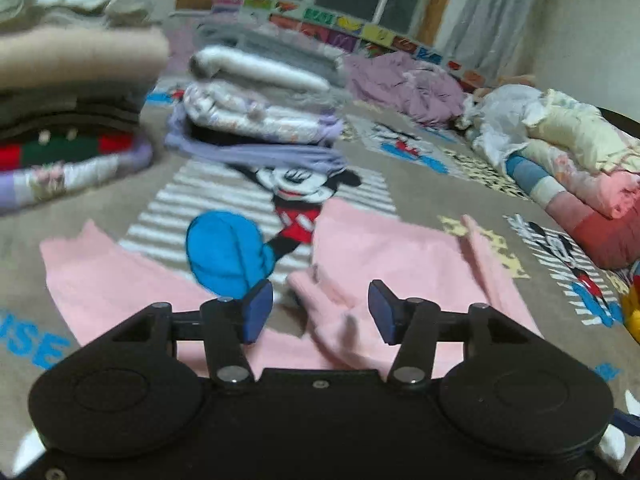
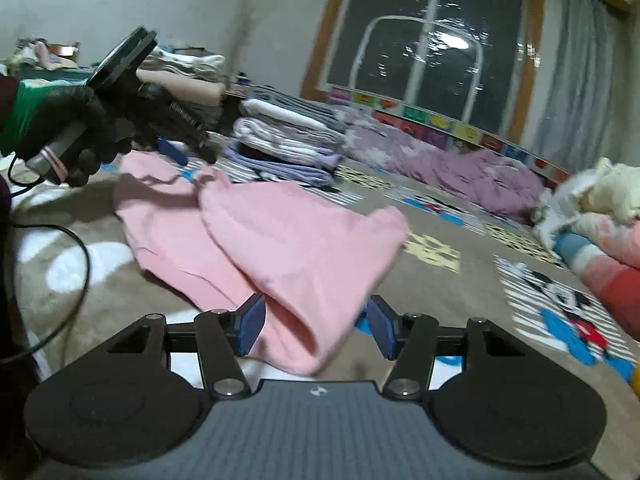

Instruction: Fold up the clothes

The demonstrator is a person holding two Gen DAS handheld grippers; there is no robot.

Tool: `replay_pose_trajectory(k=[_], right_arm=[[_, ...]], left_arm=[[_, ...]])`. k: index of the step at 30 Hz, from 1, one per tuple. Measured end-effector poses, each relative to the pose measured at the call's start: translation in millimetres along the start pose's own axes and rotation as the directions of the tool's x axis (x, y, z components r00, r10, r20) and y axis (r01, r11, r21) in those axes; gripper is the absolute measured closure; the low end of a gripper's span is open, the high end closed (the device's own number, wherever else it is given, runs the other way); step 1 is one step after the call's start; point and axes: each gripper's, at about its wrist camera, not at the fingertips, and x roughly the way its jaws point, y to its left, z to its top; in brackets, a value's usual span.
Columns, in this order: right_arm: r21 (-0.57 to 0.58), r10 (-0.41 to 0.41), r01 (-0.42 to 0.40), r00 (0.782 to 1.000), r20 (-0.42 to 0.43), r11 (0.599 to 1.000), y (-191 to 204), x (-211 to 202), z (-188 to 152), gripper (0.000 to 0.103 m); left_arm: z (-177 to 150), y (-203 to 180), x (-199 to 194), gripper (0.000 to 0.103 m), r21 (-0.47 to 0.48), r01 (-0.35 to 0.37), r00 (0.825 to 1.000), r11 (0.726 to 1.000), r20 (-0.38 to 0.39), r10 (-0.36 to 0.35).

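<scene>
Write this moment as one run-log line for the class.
task: fold clothes | left gripper: open, over pink garment | right gripper: open, garment edge between fingers | garment: partly folded on blanket

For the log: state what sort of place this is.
Probably a home bedroom or children's room: a cartoon-mouse carpet, stacks of folded clothes on it, and a curtained window with bedding beneath.

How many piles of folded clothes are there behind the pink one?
2. A tall pile sits far left, and a shorter pile sits in the middle, beyond the pink garment. More may be hidden outside the view.
</scene>
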Motion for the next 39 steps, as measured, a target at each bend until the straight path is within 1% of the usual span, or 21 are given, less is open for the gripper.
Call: replay_pose_trajectory(k=[3, 6, 7, 9, 12, 14, 16, 17, 18, 19, 22, 23, 25, 29, 32, 35, 37, 38, 39], right_arm=[[-0.006, 0.037, -0.037, 0.999, 0.005, 0.999, 4, 14, 1, 0.046], [0.004, 0.073, -0.073, 0.997, 0.016, 0.997, 7, 26, 3, 0.046], [0.007, 0.087, -0.087, 0.996, 0.013, 0.996, 8, 28, 2, 0.046], [0.02, 0.116, -0.116, 0.993, 0.003, 0.993, 9, 31, 1, 0.046], [0.053, 0.154, -0.153, 0.988, -0.01, 0.987, 7, 34, -2, 0.045], [0.089, 0.175, -0.173, 0.984, -0.015, 0.981, 4, 36, -4, 0.045], [0.111, 0.19, -0.186, 0.982, -0.02, 0.976, 3, 38, -6, 0.045], [0.12, 0.196, -0.192, 0.98, -0.022, 0.974, 2, 38, -7, 0.044], [0.127, 0.202, -0.198, 0.979, -0.02, 0.972, 1, 38, -7, 0.044], [0.133, 0.207, -0.203, 0.978, -0.018, 0.97, 0, 38, -8, 0.044], [0.151, 0.218, -0.214, 0.976, -0.013, 0.965, -2, 37, -10, 0.044], [0.154, 0.22, -0.215, 0.975, -0.013, 0.964, -1, 37, -11, 0.044], [0.157, 0.223, -0.218, 0.975, -0.011, 0.963, -2, 38, -12, 0.043], [0.164, 0.229, -0.224, 0.973, -0.009, 0.961, -3, 41, -12, 0.042], [0.169, 0.233, -0.228, 0.972, -0.007, 0.959, -3, 43, -13, 0.042], [0.173, 0.236, -0.232, 0.972, -0.006, 0.957, -4, 44, -13, 0.042], [0.171, 0.236, -0.231, 0.972, -0.006, 0.958, -4, 44, -13, 0.042], [0.17, 0.235, -0.231, 0.972, -0.005, 0.958, -4, 44, -13, 0.042], [0.169, 0.235, -0.231, 0.972, -0.005, 0.958, -4, 44, -13, 0.042]], left_arm=[[10, -24, 8, 0.051, 0.072, 0.057, 0.998, 0.996, -0.032, -0.055], [18, -59, 27, 0.052, 0.168, 0.125, 0.991, 0.978, -0.061, -0.117], [21, -73, 36, 0.053, 0.202, 0.146, 0.988, 0.968, -0.07, -0.135], [24, -101, 57, 0.065, 0.278, 0.181, 0.983, 0.943, -0.092, -0.161], [27, -137, 94, 0.069, 0.371, 0.21, 0.976, 0.904, -0.132, -0.173], [29, -158, 119, 0.072, 0.416, 0.224, 0.973, 0.881, -0.152, -0.175], [32, -173, 143, 0.075, 0.441, 0.244, 0.967, 0.864, -0.175, -0.183], [32, -178, 155, 0.079, 0.448, 0.246, 0.966, 0.86, -0.189, -0.178], [32, -182, 168, 0.082, 0.452, 0.244, 0.965, 0.858, -0.204, -0.167], [32, -185, 181, 0.083, 0.451, 0.242, 0.963, 0.859, -0.22, -0.156], [32, -185, 217, 0.086, 0.427, 0.24, 0.954, 0.872, -0.27, -0.131], [32, -185, 225, 0.086, 0.414, 0.249, 0.95, 0.876, -0.28, -0.138], [33, -188, 234, 0.086, 0.405, 0.268, 0.943, 0.874, -0.295, -0.152], [42, -191, 235, 0.086, 0.407, 0.274, 0.934, 0.871, -0.328, -0.141], [46, -197, 235, 0.086, 0.425, 0.277, 0.935, 0.862, -0.327, -0.14], [43, -201, 250, 0.087, 0.427, 0.278, 0.922, 0.861, -0.369, -0.115], [50, -201, 251, 0.086, 0.407, 0.276, 0.915, 0.871, -0.39, -0.108], [54, -200, 247, 0.085, 0.404, 0.27, 0.917, 0.874, -0.386, -0.105], [56, -197, 237, 0.085, 0.408, 0.262, 0.925, 0.874, -0.365, -0.107]])
